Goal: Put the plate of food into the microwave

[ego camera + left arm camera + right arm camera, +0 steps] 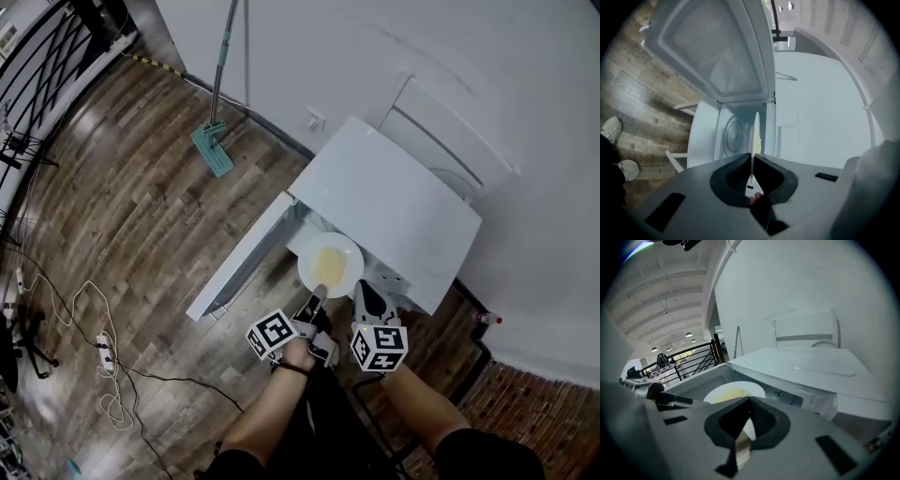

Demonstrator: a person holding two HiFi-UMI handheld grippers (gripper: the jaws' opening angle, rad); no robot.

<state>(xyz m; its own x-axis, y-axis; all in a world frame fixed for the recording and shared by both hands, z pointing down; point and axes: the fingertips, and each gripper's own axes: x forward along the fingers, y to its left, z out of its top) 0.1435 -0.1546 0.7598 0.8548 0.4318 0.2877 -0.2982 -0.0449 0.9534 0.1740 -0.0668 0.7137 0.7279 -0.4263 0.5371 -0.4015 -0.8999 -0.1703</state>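
A white plate [330, 264] with yellow food hangs level at the mouth of the white microwave [394, 202], whose door [246, 255] swings open to the left. My left gripper [314, 307] is shut on the plate's near rim. In the left gripper view the plate [756, 131] shows edge-on between the pads of that gripper [753, 157], with the round turntable [734, 136] straight ahead inside the cavity. My right gripper [371, 298] hovers just right of the plate by the microwave's front, jaws together and empty. The right gripper [750, 403] looks across the plate [733, 392].
A mop [214, 150] leans on the wall at the back left. A white chair [450, 141] stands behind the microwave. Cables and a power strip [103, 347] lie on the wooden floor to the left. A small bottle [487, 319] sits on the right.
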